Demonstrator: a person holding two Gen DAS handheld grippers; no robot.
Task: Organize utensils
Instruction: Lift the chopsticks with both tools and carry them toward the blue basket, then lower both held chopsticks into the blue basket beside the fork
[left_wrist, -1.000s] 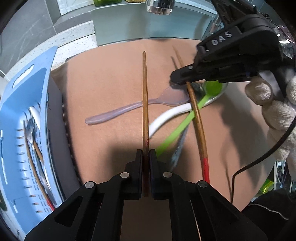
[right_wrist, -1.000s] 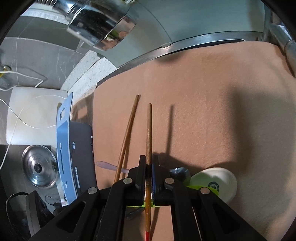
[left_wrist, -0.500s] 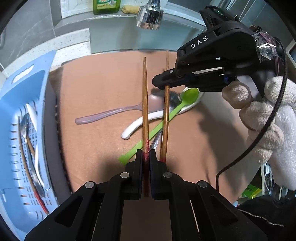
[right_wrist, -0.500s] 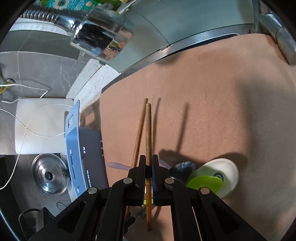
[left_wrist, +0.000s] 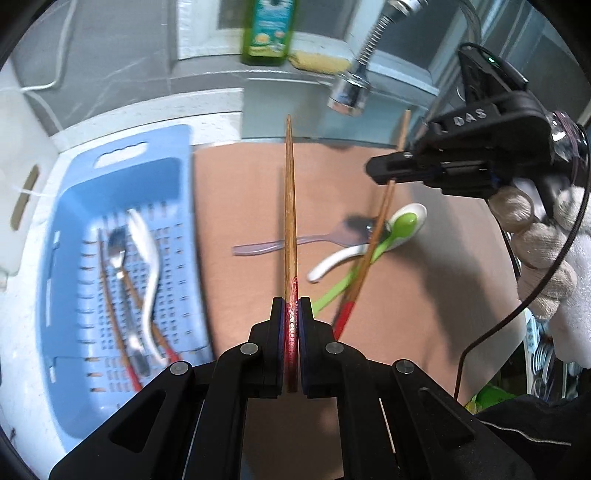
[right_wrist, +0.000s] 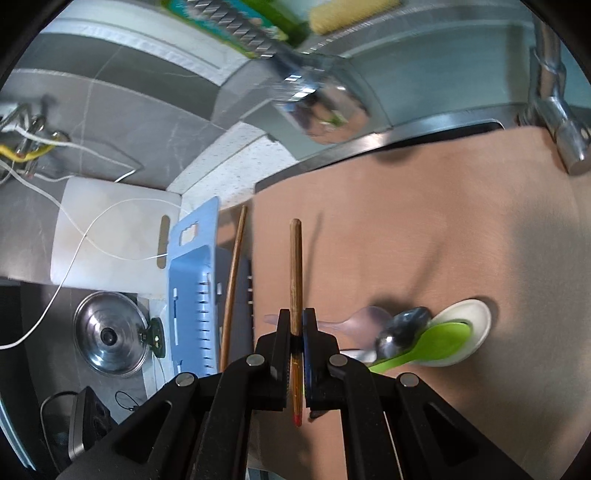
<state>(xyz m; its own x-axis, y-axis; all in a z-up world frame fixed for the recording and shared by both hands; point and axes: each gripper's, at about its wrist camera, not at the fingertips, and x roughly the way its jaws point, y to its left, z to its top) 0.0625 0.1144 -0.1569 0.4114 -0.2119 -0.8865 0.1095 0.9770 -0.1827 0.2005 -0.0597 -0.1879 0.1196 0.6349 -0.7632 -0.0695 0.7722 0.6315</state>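
Chopsticks are held one in each gripper, both lifted above the brown mat (left_wrist: 240, 206). Beside the mat, the blue basket (left_wrist: 74, 229) already holds cutlery. The left gripper (left_wrist: 291, 314) points steeply down at the mat, its jaws clamped on the red end of one chopstick (left_wrist: 290, 206), whose long axis runs straight away from the camera. The right gripper (left_wrist: 380, 171), in a gloved hand (left_wrist: 543, 236), pinches the second chopstick (left_wrist: 373, 251), red end hanging down towards the mat. On the mat lie a white spoon (left_wrist: 369, 247), a green spoon (left_wrist: 395, 229) and a clear fork (left_wrist: 314, 240).
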